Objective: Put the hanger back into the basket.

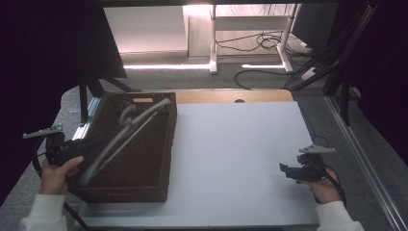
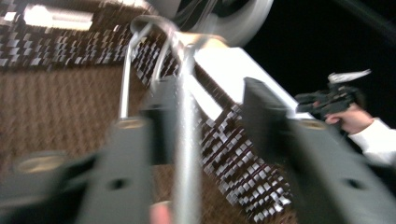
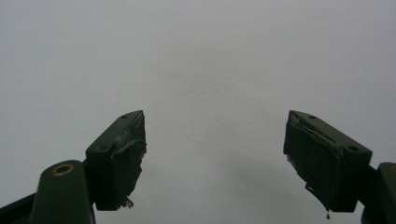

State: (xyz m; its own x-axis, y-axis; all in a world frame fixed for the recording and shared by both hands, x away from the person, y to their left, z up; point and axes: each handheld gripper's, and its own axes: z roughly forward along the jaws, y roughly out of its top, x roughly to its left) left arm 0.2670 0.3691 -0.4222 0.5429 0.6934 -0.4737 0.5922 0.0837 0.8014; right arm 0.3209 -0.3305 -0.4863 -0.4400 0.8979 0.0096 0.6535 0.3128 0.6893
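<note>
Now metal hanger [image 2: 186,140] between parted left fingers [image 2: 161,121].

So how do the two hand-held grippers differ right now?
The left gripper is over the dark woven basket, open with a silvery metal utensil between its jaws; the right gripper is open with nothing between them, above the white tabletop. Both are black.

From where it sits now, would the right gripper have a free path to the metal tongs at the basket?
Probably yes: the white tabletop between the right gripper and the basket looks bare, though the tongs lie far off, between the left gripper's open jaws.
</note>
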